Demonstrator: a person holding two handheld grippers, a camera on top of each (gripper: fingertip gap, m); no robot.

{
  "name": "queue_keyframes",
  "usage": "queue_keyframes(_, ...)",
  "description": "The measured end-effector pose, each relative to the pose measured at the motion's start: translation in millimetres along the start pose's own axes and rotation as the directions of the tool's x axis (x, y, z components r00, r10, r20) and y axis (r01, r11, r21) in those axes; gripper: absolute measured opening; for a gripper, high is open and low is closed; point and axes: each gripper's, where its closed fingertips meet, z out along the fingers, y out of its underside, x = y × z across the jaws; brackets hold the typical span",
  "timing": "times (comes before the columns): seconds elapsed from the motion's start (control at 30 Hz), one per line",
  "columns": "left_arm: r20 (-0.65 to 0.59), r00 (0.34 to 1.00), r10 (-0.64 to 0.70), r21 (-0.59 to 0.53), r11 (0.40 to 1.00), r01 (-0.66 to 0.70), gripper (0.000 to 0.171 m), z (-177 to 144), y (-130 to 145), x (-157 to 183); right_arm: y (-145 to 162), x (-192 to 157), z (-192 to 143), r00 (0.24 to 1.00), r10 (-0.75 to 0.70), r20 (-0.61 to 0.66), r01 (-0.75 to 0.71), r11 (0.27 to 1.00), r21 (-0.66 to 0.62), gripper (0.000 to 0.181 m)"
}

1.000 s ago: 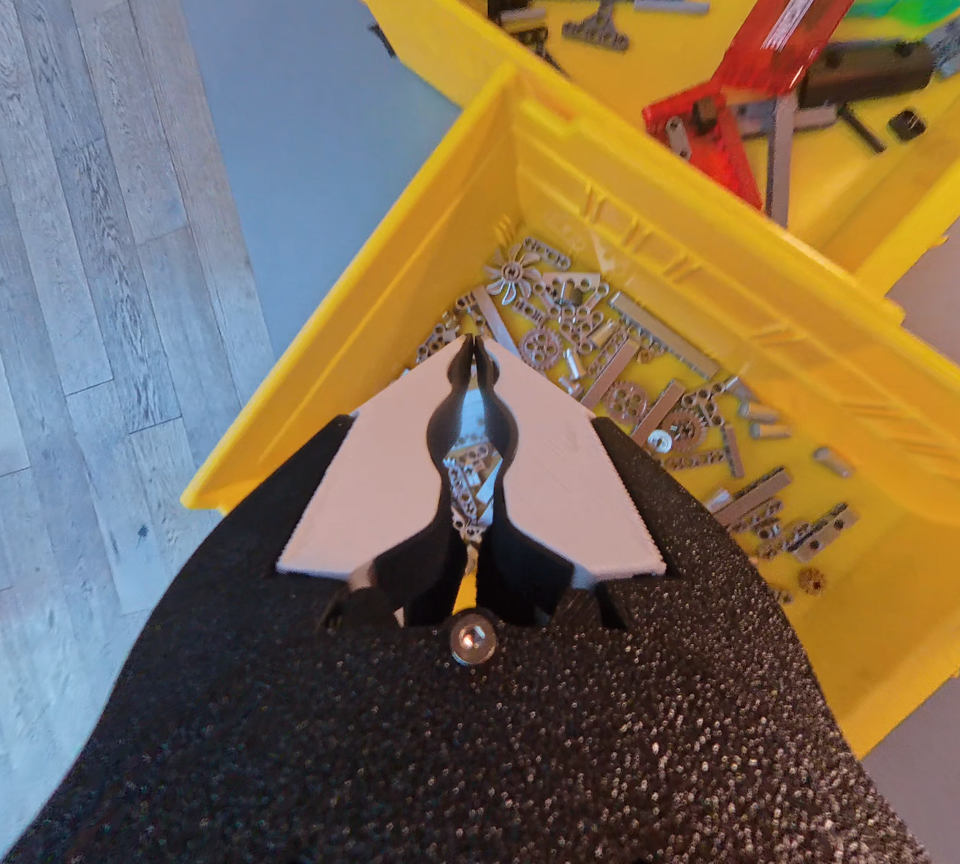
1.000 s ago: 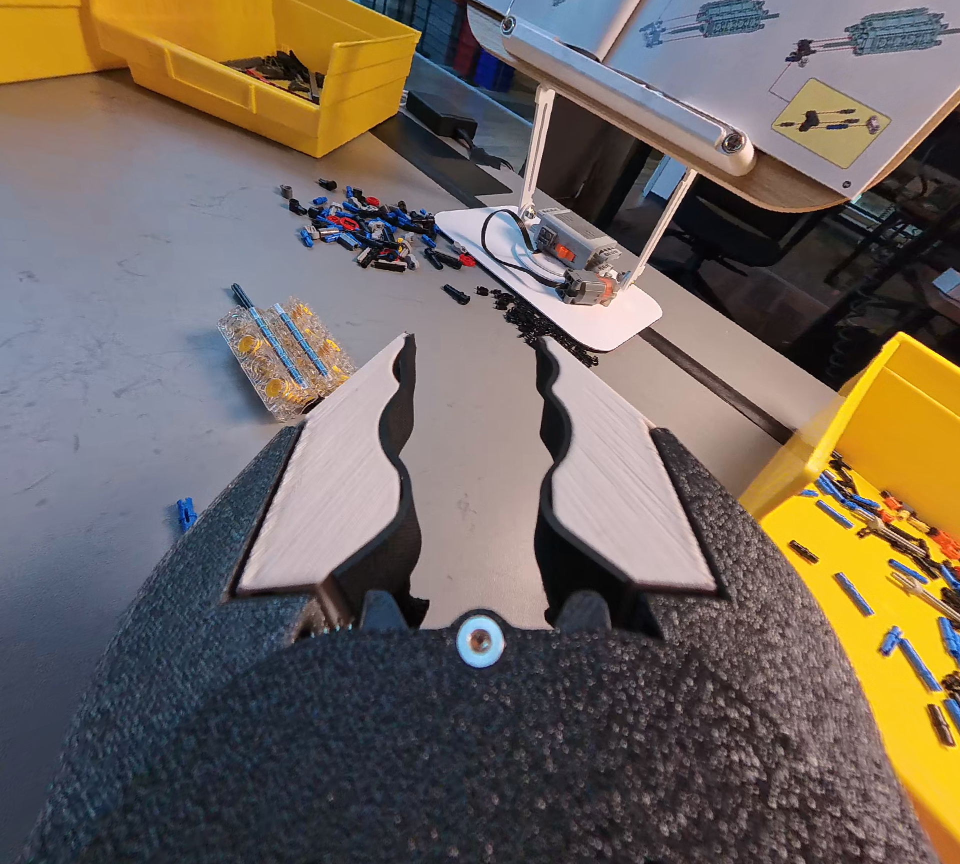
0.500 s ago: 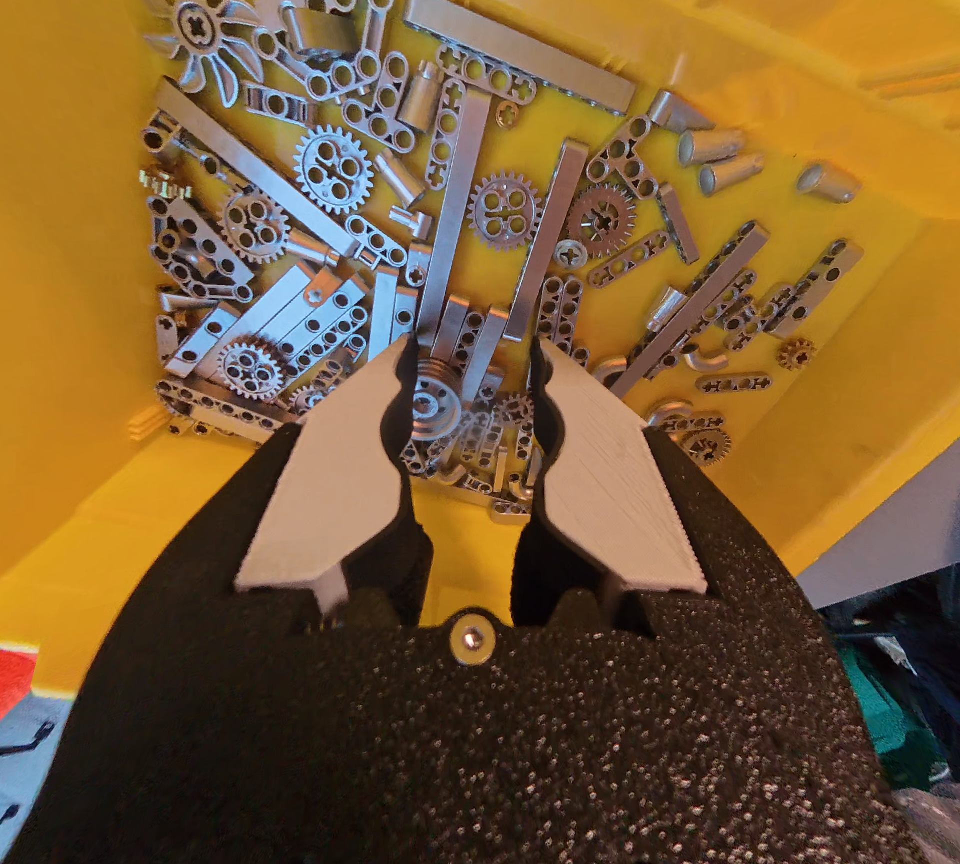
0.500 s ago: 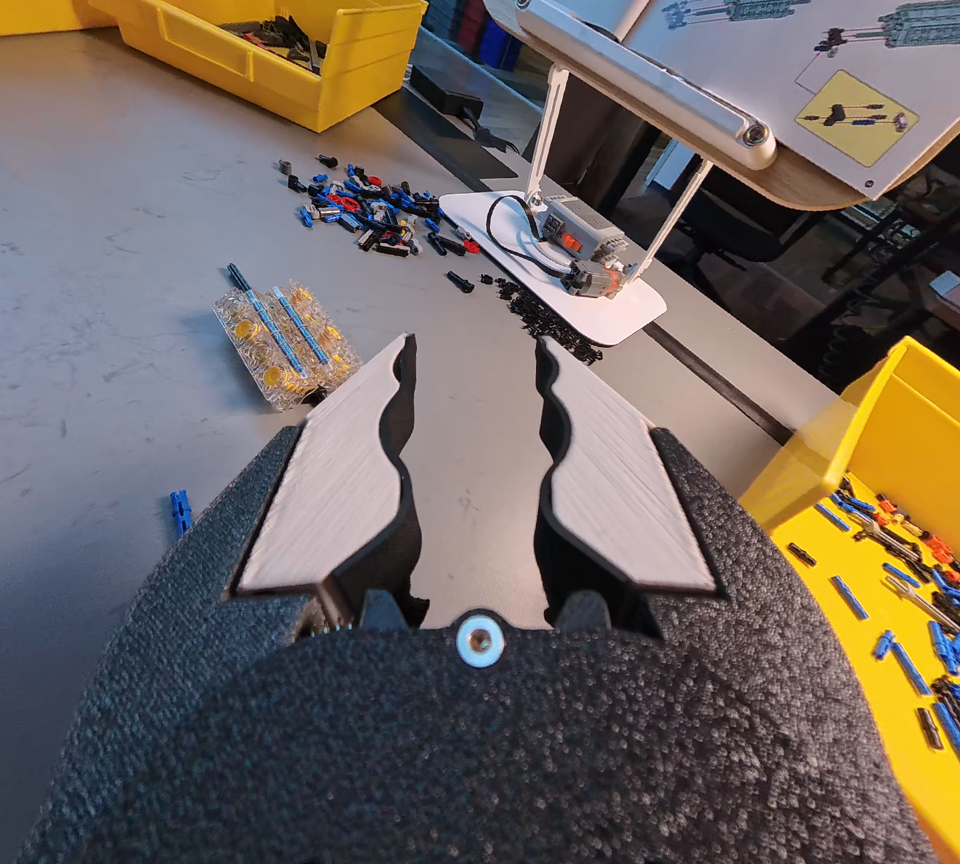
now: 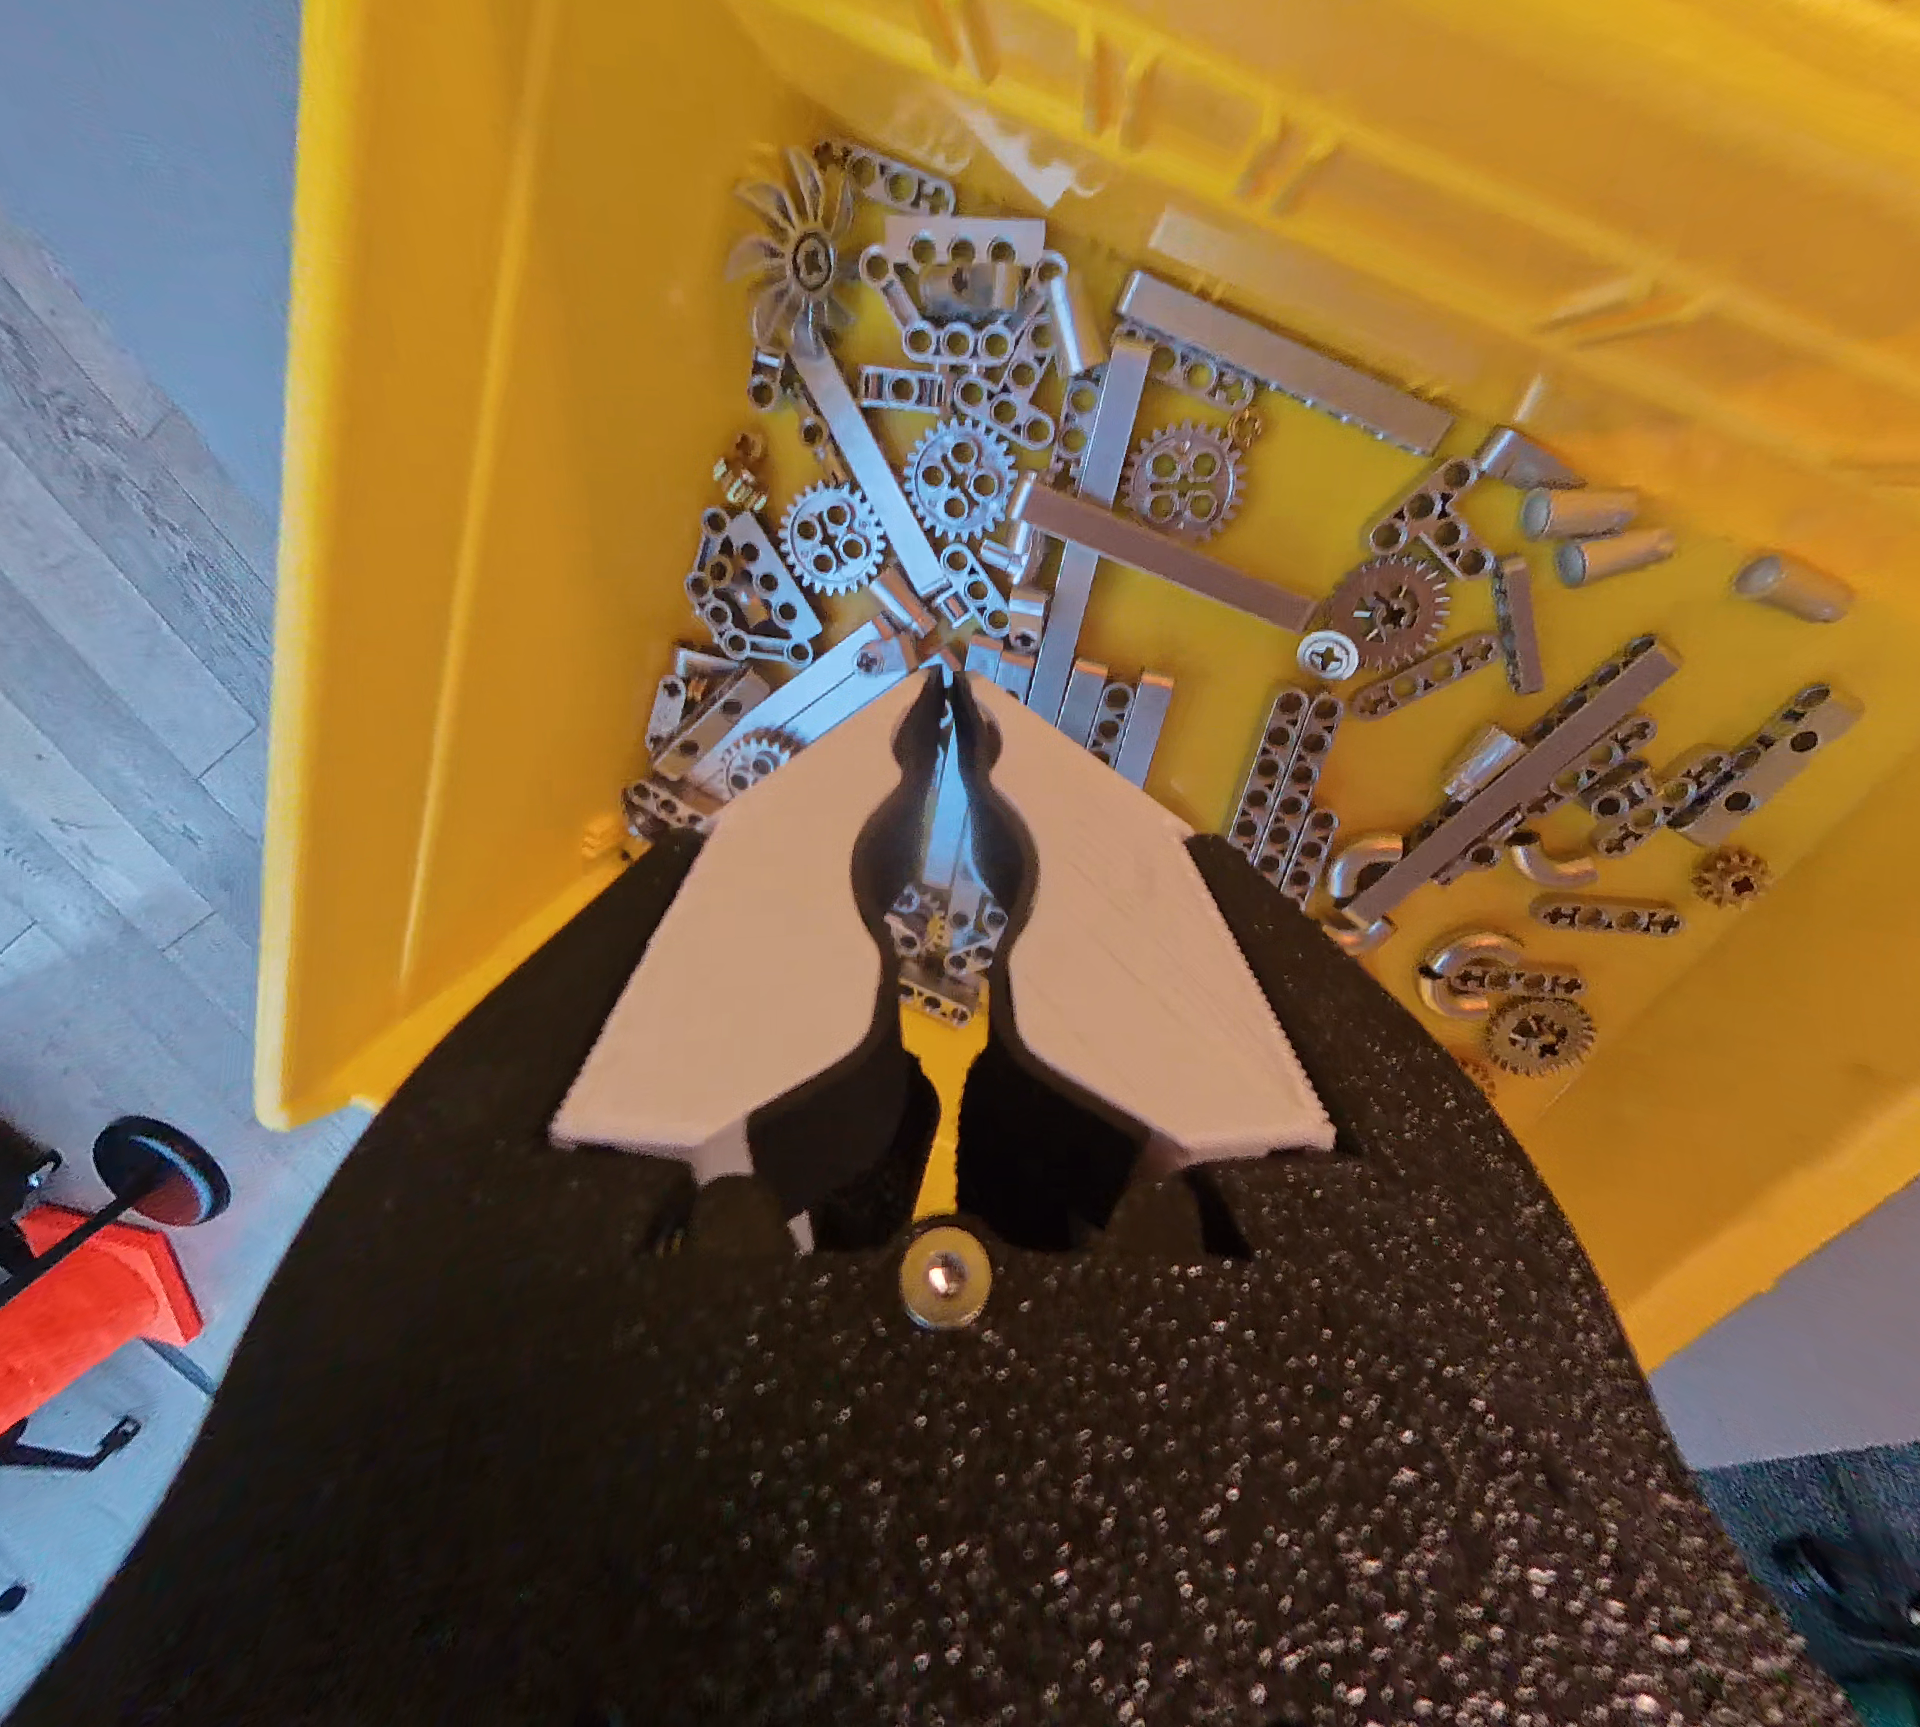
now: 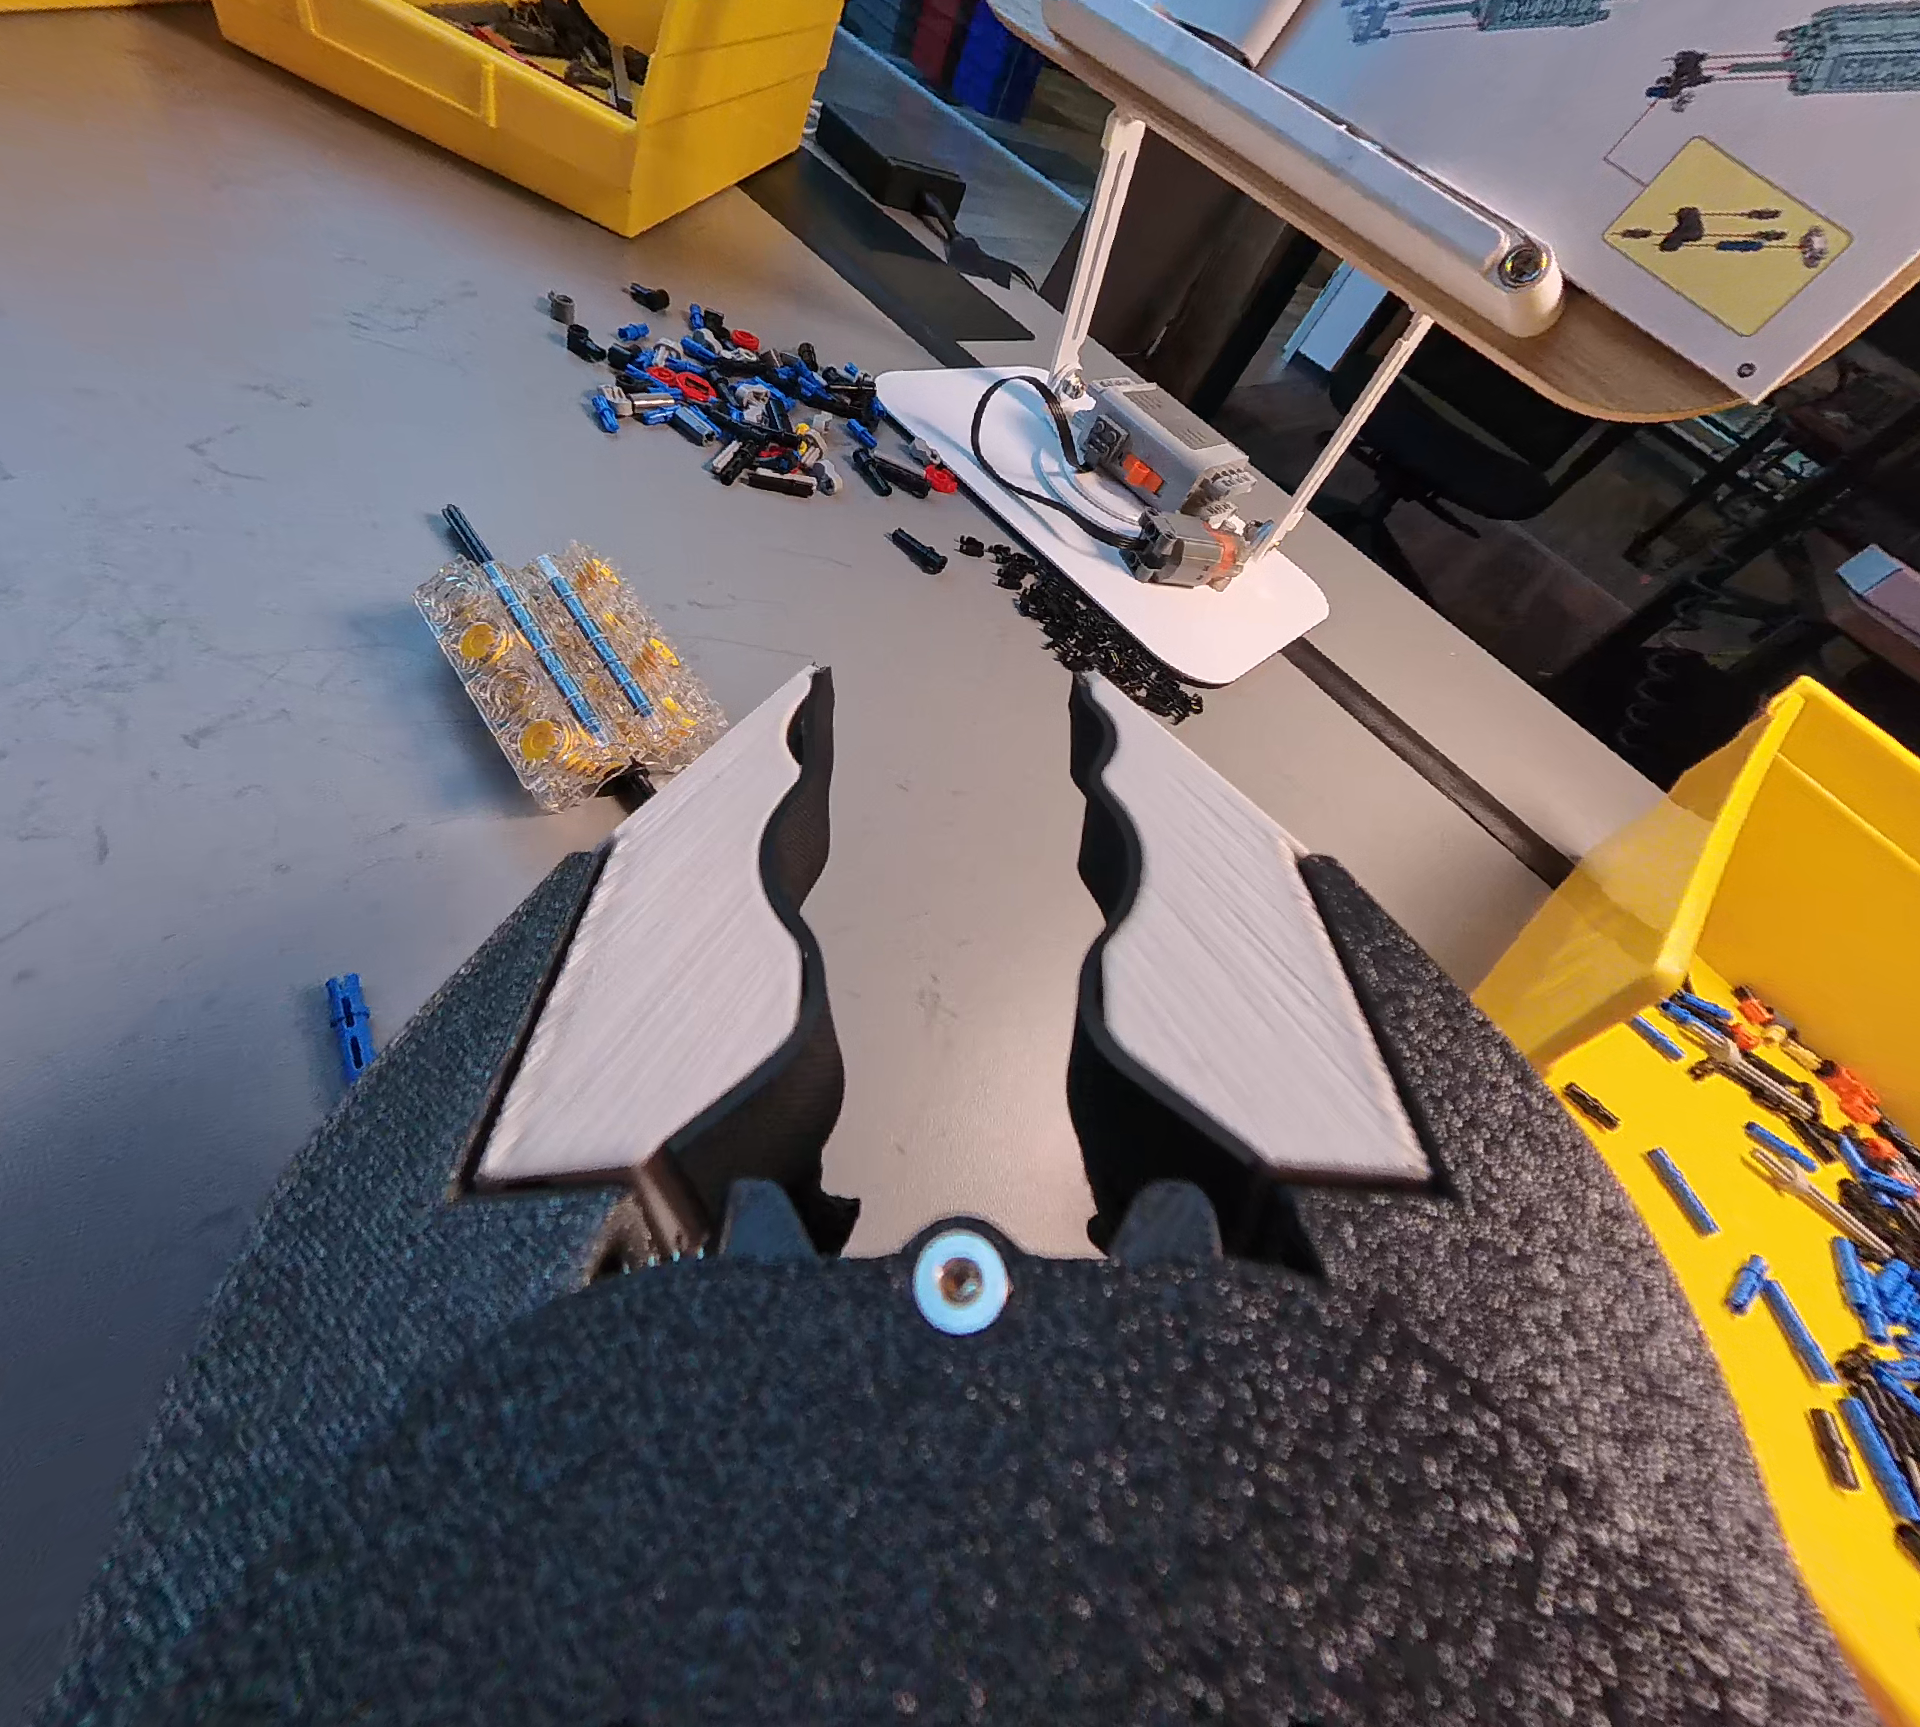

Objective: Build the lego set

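Diagram pages point(image 6: 1558, 15) on a stand sit ahead-right of my right gripper point(image 6: 948, 690), its fingers spread wide above bare table point(image 6: 208, 389); my left gripper point(image 5: 943, 685) is pinched on a thin grey beam point(image 5: 943, 804), long axis running along the fingers, inside a yellow bin point(image 5: 436, 430) of grey gears and beams point(image 5: 961, 472).

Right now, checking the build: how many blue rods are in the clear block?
2 blue rods: one on the left, one on the right, side by side in the clear block; none seems hidden.
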Motion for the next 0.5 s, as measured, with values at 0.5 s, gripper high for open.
queue_keyframes(0.5,-0.233,0.969,0.081,-0.151,0.981,-0.119,0.028,5,64,68,1,4,-2,1.000,0.002,-0.017,-0.001,1.000,0.005,0.044)
